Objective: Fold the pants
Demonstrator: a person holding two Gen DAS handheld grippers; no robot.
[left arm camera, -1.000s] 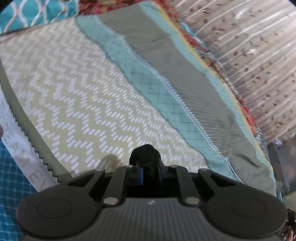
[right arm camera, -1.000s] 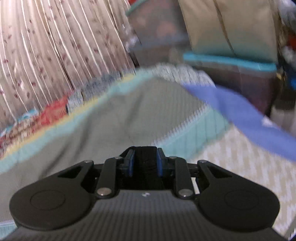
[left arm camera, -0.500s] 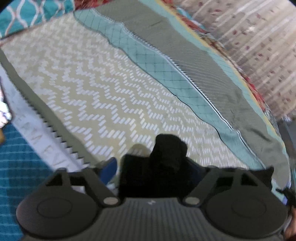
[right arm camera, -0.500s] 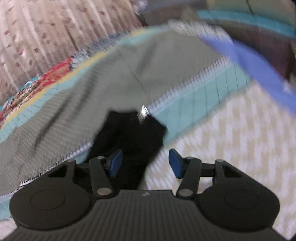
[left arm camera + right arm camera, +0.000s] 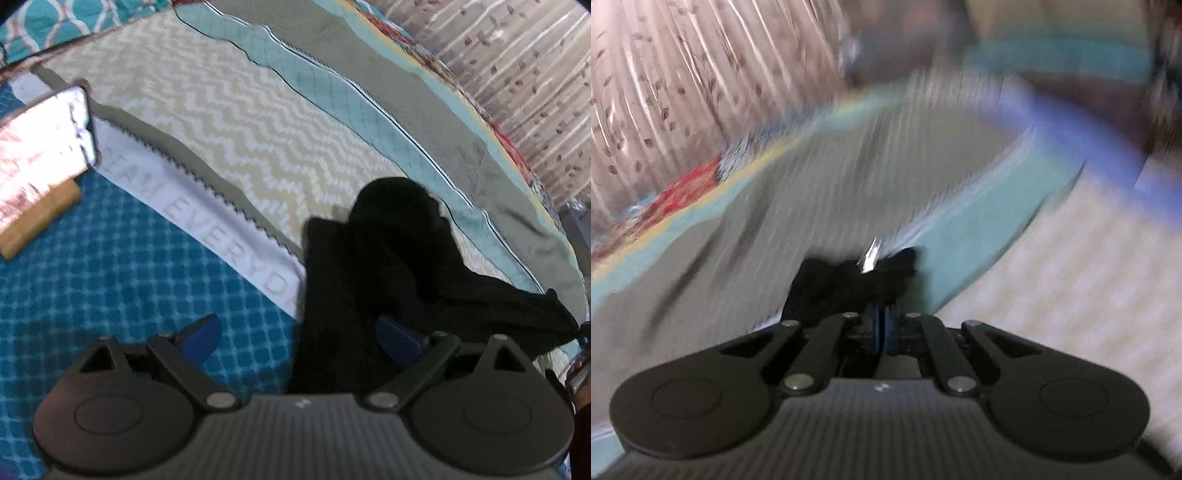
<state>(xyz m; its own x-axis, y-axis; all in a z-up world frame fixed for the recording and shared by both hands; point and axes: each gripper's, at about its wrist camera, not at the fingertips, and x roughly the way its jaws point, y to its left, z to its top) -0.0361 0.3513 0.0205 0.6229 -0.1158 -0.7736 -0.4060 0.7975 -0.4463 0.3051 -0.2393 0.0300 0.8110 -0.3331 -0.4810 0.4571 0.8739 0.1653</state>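
While the one pair of black pants [image 5: 369, 273] lies in a rumpled heap on the bed [image 5: 236, 122], the two claws stand in opposite states. The left claw [image 5: 299, 334] is spread wide, its blue pads [image 5: 201, 334] well apart, with dark cloth running up between them and over the right-hand pad; nothing is pinched there, so I judge it has either let go or is lining up a fresh bite. The right claw [image 5: 882, 326] is closed, its two blue pads pressed together on a bunched end of the pants [image 5: 849, 286], where a small bright tag or clasp shows. That view is smeared with motion blur, so finer detail cannot be read. Holding one end fast while the other side is free seems meant to draw the cloth out straight before a fold; the garment is far from flat, so the fold itself looks barely begun. By count: one pair of pants, two claws, one bedspread in bands of chevron, teal and grey, and one phone [image 5: 40, 155] resting on one small tan block [image 5: 40, 218] at the left, well apart from the pants. A patterned curtain [image 5: 517, 66] hangs behind the bed.
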